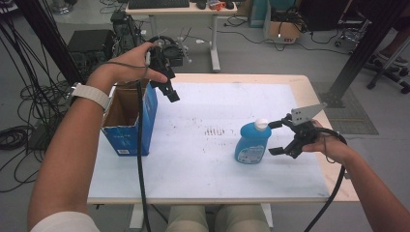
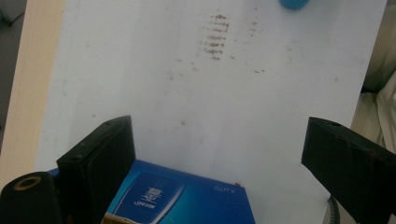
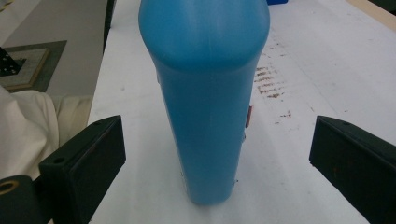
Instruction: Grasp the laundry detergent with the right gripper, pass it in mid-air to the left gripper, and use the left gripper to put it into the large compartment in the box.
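Table [image 1: 203, 183] w/ white top, seen from above; person seated at the near edge, forearms coming in from the bottom.

Far left: open blue box [image 1: 131, 118] stands near the left edge, top flaps up, inside looks empty as far as can be told. Left gripper [image 1: 170, 93] hangs above the box's right rim, pointing down and toward the table middle, jaws wide apart, nothing between them. In the left gripper view the box top [image 2: 187, 200] sits just below the jaws and the table sheet [image 2: 196, 102] stretches ahead.

Middle: bare white sheet w/ a patch of brown scuff marks [image 1: 215, 130].

Right of centre: blue bottle [image 1: 253, 142] w/ white cap stands upright on the sheet, well apart from the box. Right gripper [image 1: 275, 137] is level w/ it, just beside it on the right, jaws spread one on each side of the bottle's width. In the right gripper view the bottle [image 3: 205, 102] stands between the two jaws w/ clear gaps both sides, so no grip yet.

Progress, as a judgement: early stage. Approach to the bottle looks done; closing on it, lifting, carrying it left and setting it in the box are all left, assuming the box is the goal.
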A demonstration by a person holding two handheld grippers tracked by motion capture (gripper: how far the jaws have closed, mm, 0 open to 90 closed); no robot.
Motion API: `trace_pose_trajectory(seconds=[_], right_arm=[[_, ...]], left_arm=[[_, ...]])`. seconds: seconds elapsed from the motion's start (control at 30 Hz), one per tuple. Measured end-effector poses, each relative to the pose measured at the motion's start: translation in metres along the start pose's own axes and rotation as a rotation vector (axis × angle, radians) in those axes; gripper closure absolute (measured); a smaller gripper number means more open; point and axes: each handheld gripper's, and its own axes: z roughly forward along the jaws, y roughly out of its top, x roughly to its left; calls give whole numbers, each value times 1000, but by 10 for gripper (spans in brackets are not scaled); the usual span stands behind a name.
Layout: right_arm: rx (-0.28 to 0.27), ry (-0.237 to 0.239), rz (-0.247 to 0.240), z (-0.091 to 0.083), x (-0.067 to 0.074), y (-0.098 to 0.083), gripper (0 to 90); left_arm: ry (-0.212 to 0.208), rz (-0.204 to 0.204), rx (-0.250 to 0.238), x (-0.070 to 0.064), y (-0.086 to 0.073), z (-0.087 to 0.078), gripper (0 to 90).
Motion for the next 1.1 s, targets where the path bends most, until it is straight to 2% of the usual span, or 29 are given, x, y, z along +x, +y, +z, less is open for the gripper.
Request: trace_pose_trajectory(seconds=[0.57, 1.1], right_arm=[[-4, 10, 16, 8, 1, -9, 38], [-11, 6, 10, 8, 0, -10, 38]], left_arm=[[-2, -2, 0, 0, -1, 1, 100], [-3, -4, -1, 0, -1, 2, 100]])
